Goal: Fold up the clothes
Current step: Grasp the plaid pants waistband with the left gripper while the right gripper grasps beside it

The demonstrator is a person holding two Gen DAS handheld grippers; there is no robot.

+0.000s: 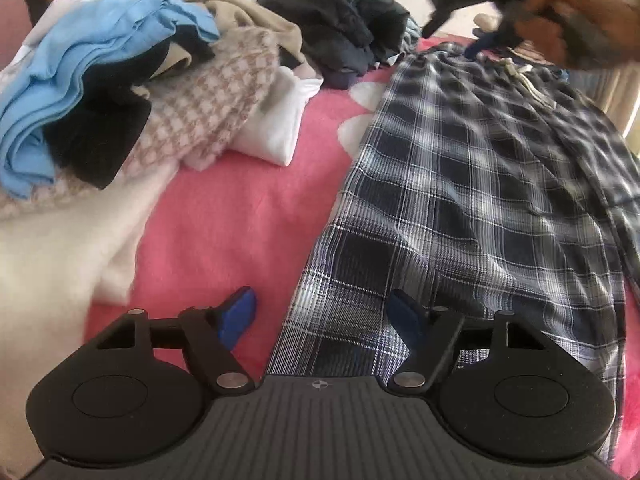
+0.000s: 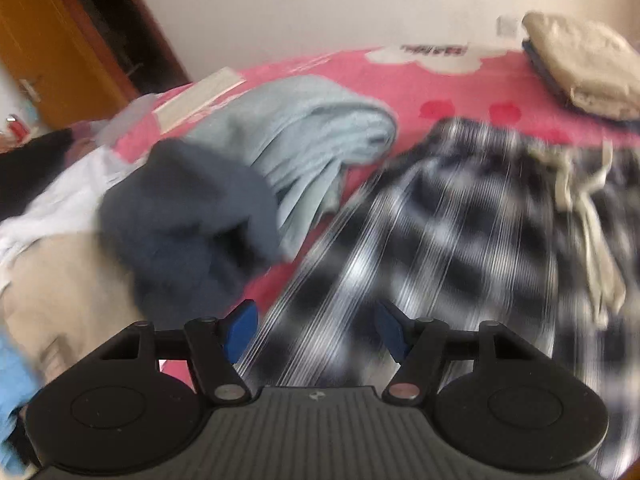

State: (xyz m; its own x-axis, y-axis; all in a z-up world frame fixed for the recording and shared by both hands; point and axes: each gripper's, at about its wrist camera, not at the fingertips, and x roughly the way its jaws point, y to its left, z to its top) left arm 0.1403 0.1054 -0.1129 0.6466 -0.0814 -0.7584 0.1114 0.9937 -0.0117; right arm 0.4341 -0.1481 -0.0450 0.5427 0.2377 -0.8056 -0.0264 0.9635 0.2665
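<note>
Both my grippers, left (image 1: 320, 316) and right (image 2: 316, 332), fingers apart, gripping nothing; plaid trousers (image 1: 480, 200) spread on bed (image 1: 224, 216) beneath fingertips.

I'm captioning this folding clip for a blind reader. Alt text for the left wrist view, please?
Plaid pyjama trousers lie spread on a pink bedcover, the open left gripper over their near hem. A heap of unfolded clothes sits left; the blurred right gripper is at the waistband.
</note>
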